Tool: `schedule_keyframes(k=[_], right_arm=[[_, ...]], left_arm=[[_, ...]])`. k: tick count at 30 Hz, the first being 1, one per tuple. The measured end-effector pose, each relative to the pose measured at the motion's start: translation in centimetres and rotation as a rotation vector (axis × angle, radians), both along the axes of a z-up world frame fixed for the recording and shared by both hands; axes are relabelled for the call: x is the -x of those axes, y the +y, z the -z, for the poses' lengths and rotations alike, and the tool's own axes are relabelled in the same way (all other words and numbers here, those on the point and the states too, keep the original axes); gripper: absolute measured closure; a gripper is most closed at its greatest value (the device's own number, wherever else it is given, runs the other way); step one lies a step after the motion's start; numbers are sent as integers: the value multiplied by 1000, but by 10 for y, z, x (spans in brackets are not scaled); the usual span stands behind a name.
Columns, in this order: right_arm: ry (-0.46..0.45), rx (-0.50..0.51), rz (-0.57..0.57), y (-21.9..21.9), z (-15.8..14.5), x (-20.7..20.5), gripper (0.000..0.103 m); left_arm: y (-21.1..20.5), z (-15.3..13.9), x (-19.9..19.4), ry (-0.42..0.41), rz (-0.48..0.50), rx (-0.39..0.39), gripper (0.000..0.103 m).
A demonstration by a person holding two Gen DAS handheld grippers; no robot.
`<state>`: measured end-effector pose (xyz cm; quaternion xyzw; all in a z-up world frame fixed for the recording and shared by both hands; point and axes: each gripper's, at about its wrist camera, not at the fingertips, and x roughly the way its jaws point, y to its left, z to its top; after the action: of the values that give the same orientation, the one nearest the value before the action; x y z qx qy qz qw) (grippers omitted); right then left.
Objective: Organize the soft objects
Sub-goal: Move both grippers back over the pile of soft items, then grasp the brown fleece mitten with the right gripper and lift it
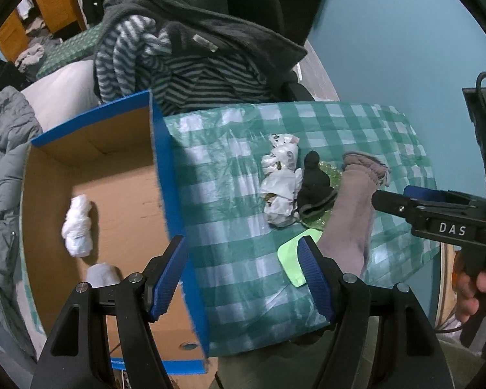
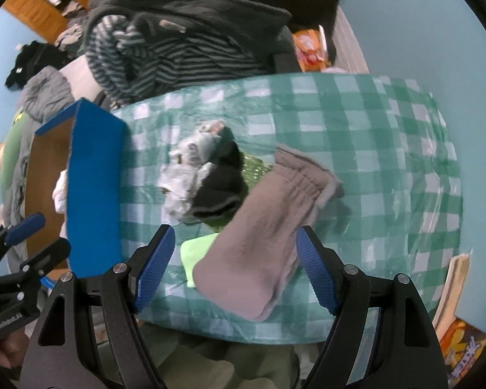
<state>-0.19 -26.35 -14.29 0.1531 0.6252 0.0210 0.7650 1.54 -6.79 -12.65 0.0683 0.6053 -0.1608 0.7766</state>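
A long grey sock [image 2: 265, 227] lies on the green checked tablecloth [image 2: 388, 149]. My right gripper [image 2: 235, 265] hovers open above its toe end, nothing between the fingers. Beside the sock lie a rolled black sock [image 2: 222, 188] and a white patterned bundle [image 2: 181, 175]. In the left wrist view the same grey sock [image 1: 350, 214], black sock [image 1: 314, 188] and white bundle [image 1: 282, 181] show. My left gripper [image 1: 243, 272] is open and empty above the blue wall of a cardboard box [image 1: 165, 168]. Inside the box rest a white rolled sock [image 1: 77, 227] and a grey one [image 1: 102, 274].
A light green flat piece [image 1: 296, 256] and a glittery green item [image 2: 256, 168] lie under the socks. Striped and dark clothes [image 1: 184, 55] are piled behind the table. A grey jacket [image 1: 3, 162] lies left of the box. The right gripper's body [image 1: 447, 214] hangs at the table's right edge.
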Motion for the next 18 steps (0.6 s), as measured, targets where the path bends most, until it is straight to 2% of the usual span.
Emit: schedule_keyframes(k=[5, 18], right_arm=[[49, 3, 48, -6, 21, -4, 25], [121, 38, 73, 1, 66, -18, 25]], left_arm=[[-12, 12, -8, 20, 17, -3, 32], [-33, 40, -20, 67, 40, -30, 32]])
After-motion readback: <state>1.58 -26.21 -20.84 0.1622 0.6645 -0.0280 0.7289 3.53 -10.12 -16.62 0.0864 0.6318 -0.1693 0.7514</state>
